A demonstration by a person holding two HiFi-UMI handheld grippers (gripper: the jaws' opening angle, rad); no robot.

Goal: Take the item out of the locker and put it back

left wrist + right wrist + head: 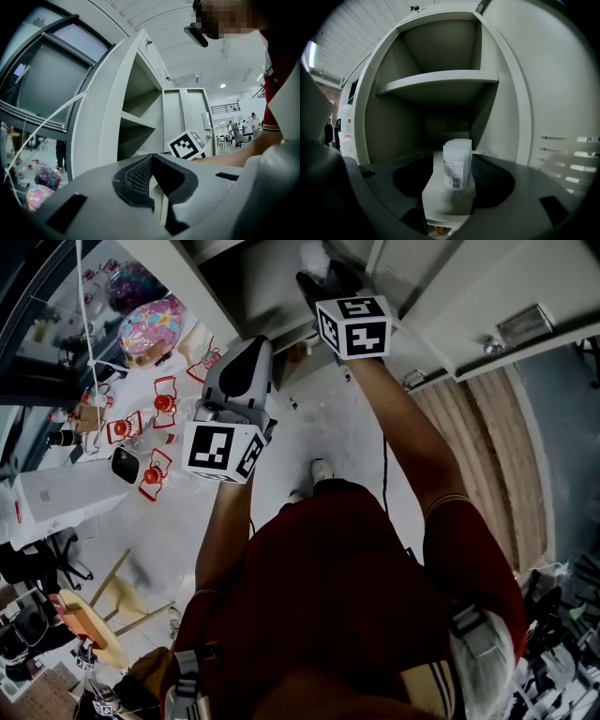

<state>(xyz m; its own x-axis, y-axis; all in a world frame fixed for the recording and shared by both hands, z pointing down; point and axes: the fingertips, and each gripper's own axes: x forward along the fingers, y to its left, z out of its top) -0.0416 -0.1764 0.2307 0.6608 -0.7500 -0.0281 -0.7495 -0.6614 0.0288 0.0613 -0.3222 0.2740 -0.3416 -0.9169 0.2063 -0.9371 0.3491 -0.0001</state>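
**White container stands on the locker shelf between released fingers**

A person stands in front of an open grey locker [384,131], holding a gripper in each hand. Its door [562,93] is swung wide to the right.

The right gripper [452,174] reaches into the locker and points slightly down. Its fingers [492,180] are spread wide and grasp nothing. Between them a white plastic container [457,161] with a barcode label stands upright on the lower shelf [445,201]. The container sits close against the right-hand finger, with a clear gap to the left-hand one. It rests under its own weight, near the shelf's front edge. The upper shelf [440,79] above it looks bare.

The left gripper [152,180] hangs back outside the locker, pointing level toward its opening. Its fingers [133,180] are drawn together at the tips, with nothing between them. It appears to play no part at this moment.

As for progress, the container is inside the locker and nothing grips it. This fits two readings. It may be the very start, with the fingers lined up to close and lift the container out. Or it may be the end, with the container set back and let go. The pictures alone do not settle which. If it is the start, the grasp, the removal and the return all remain. If it is the end, only pulling the right gripper clear is left.
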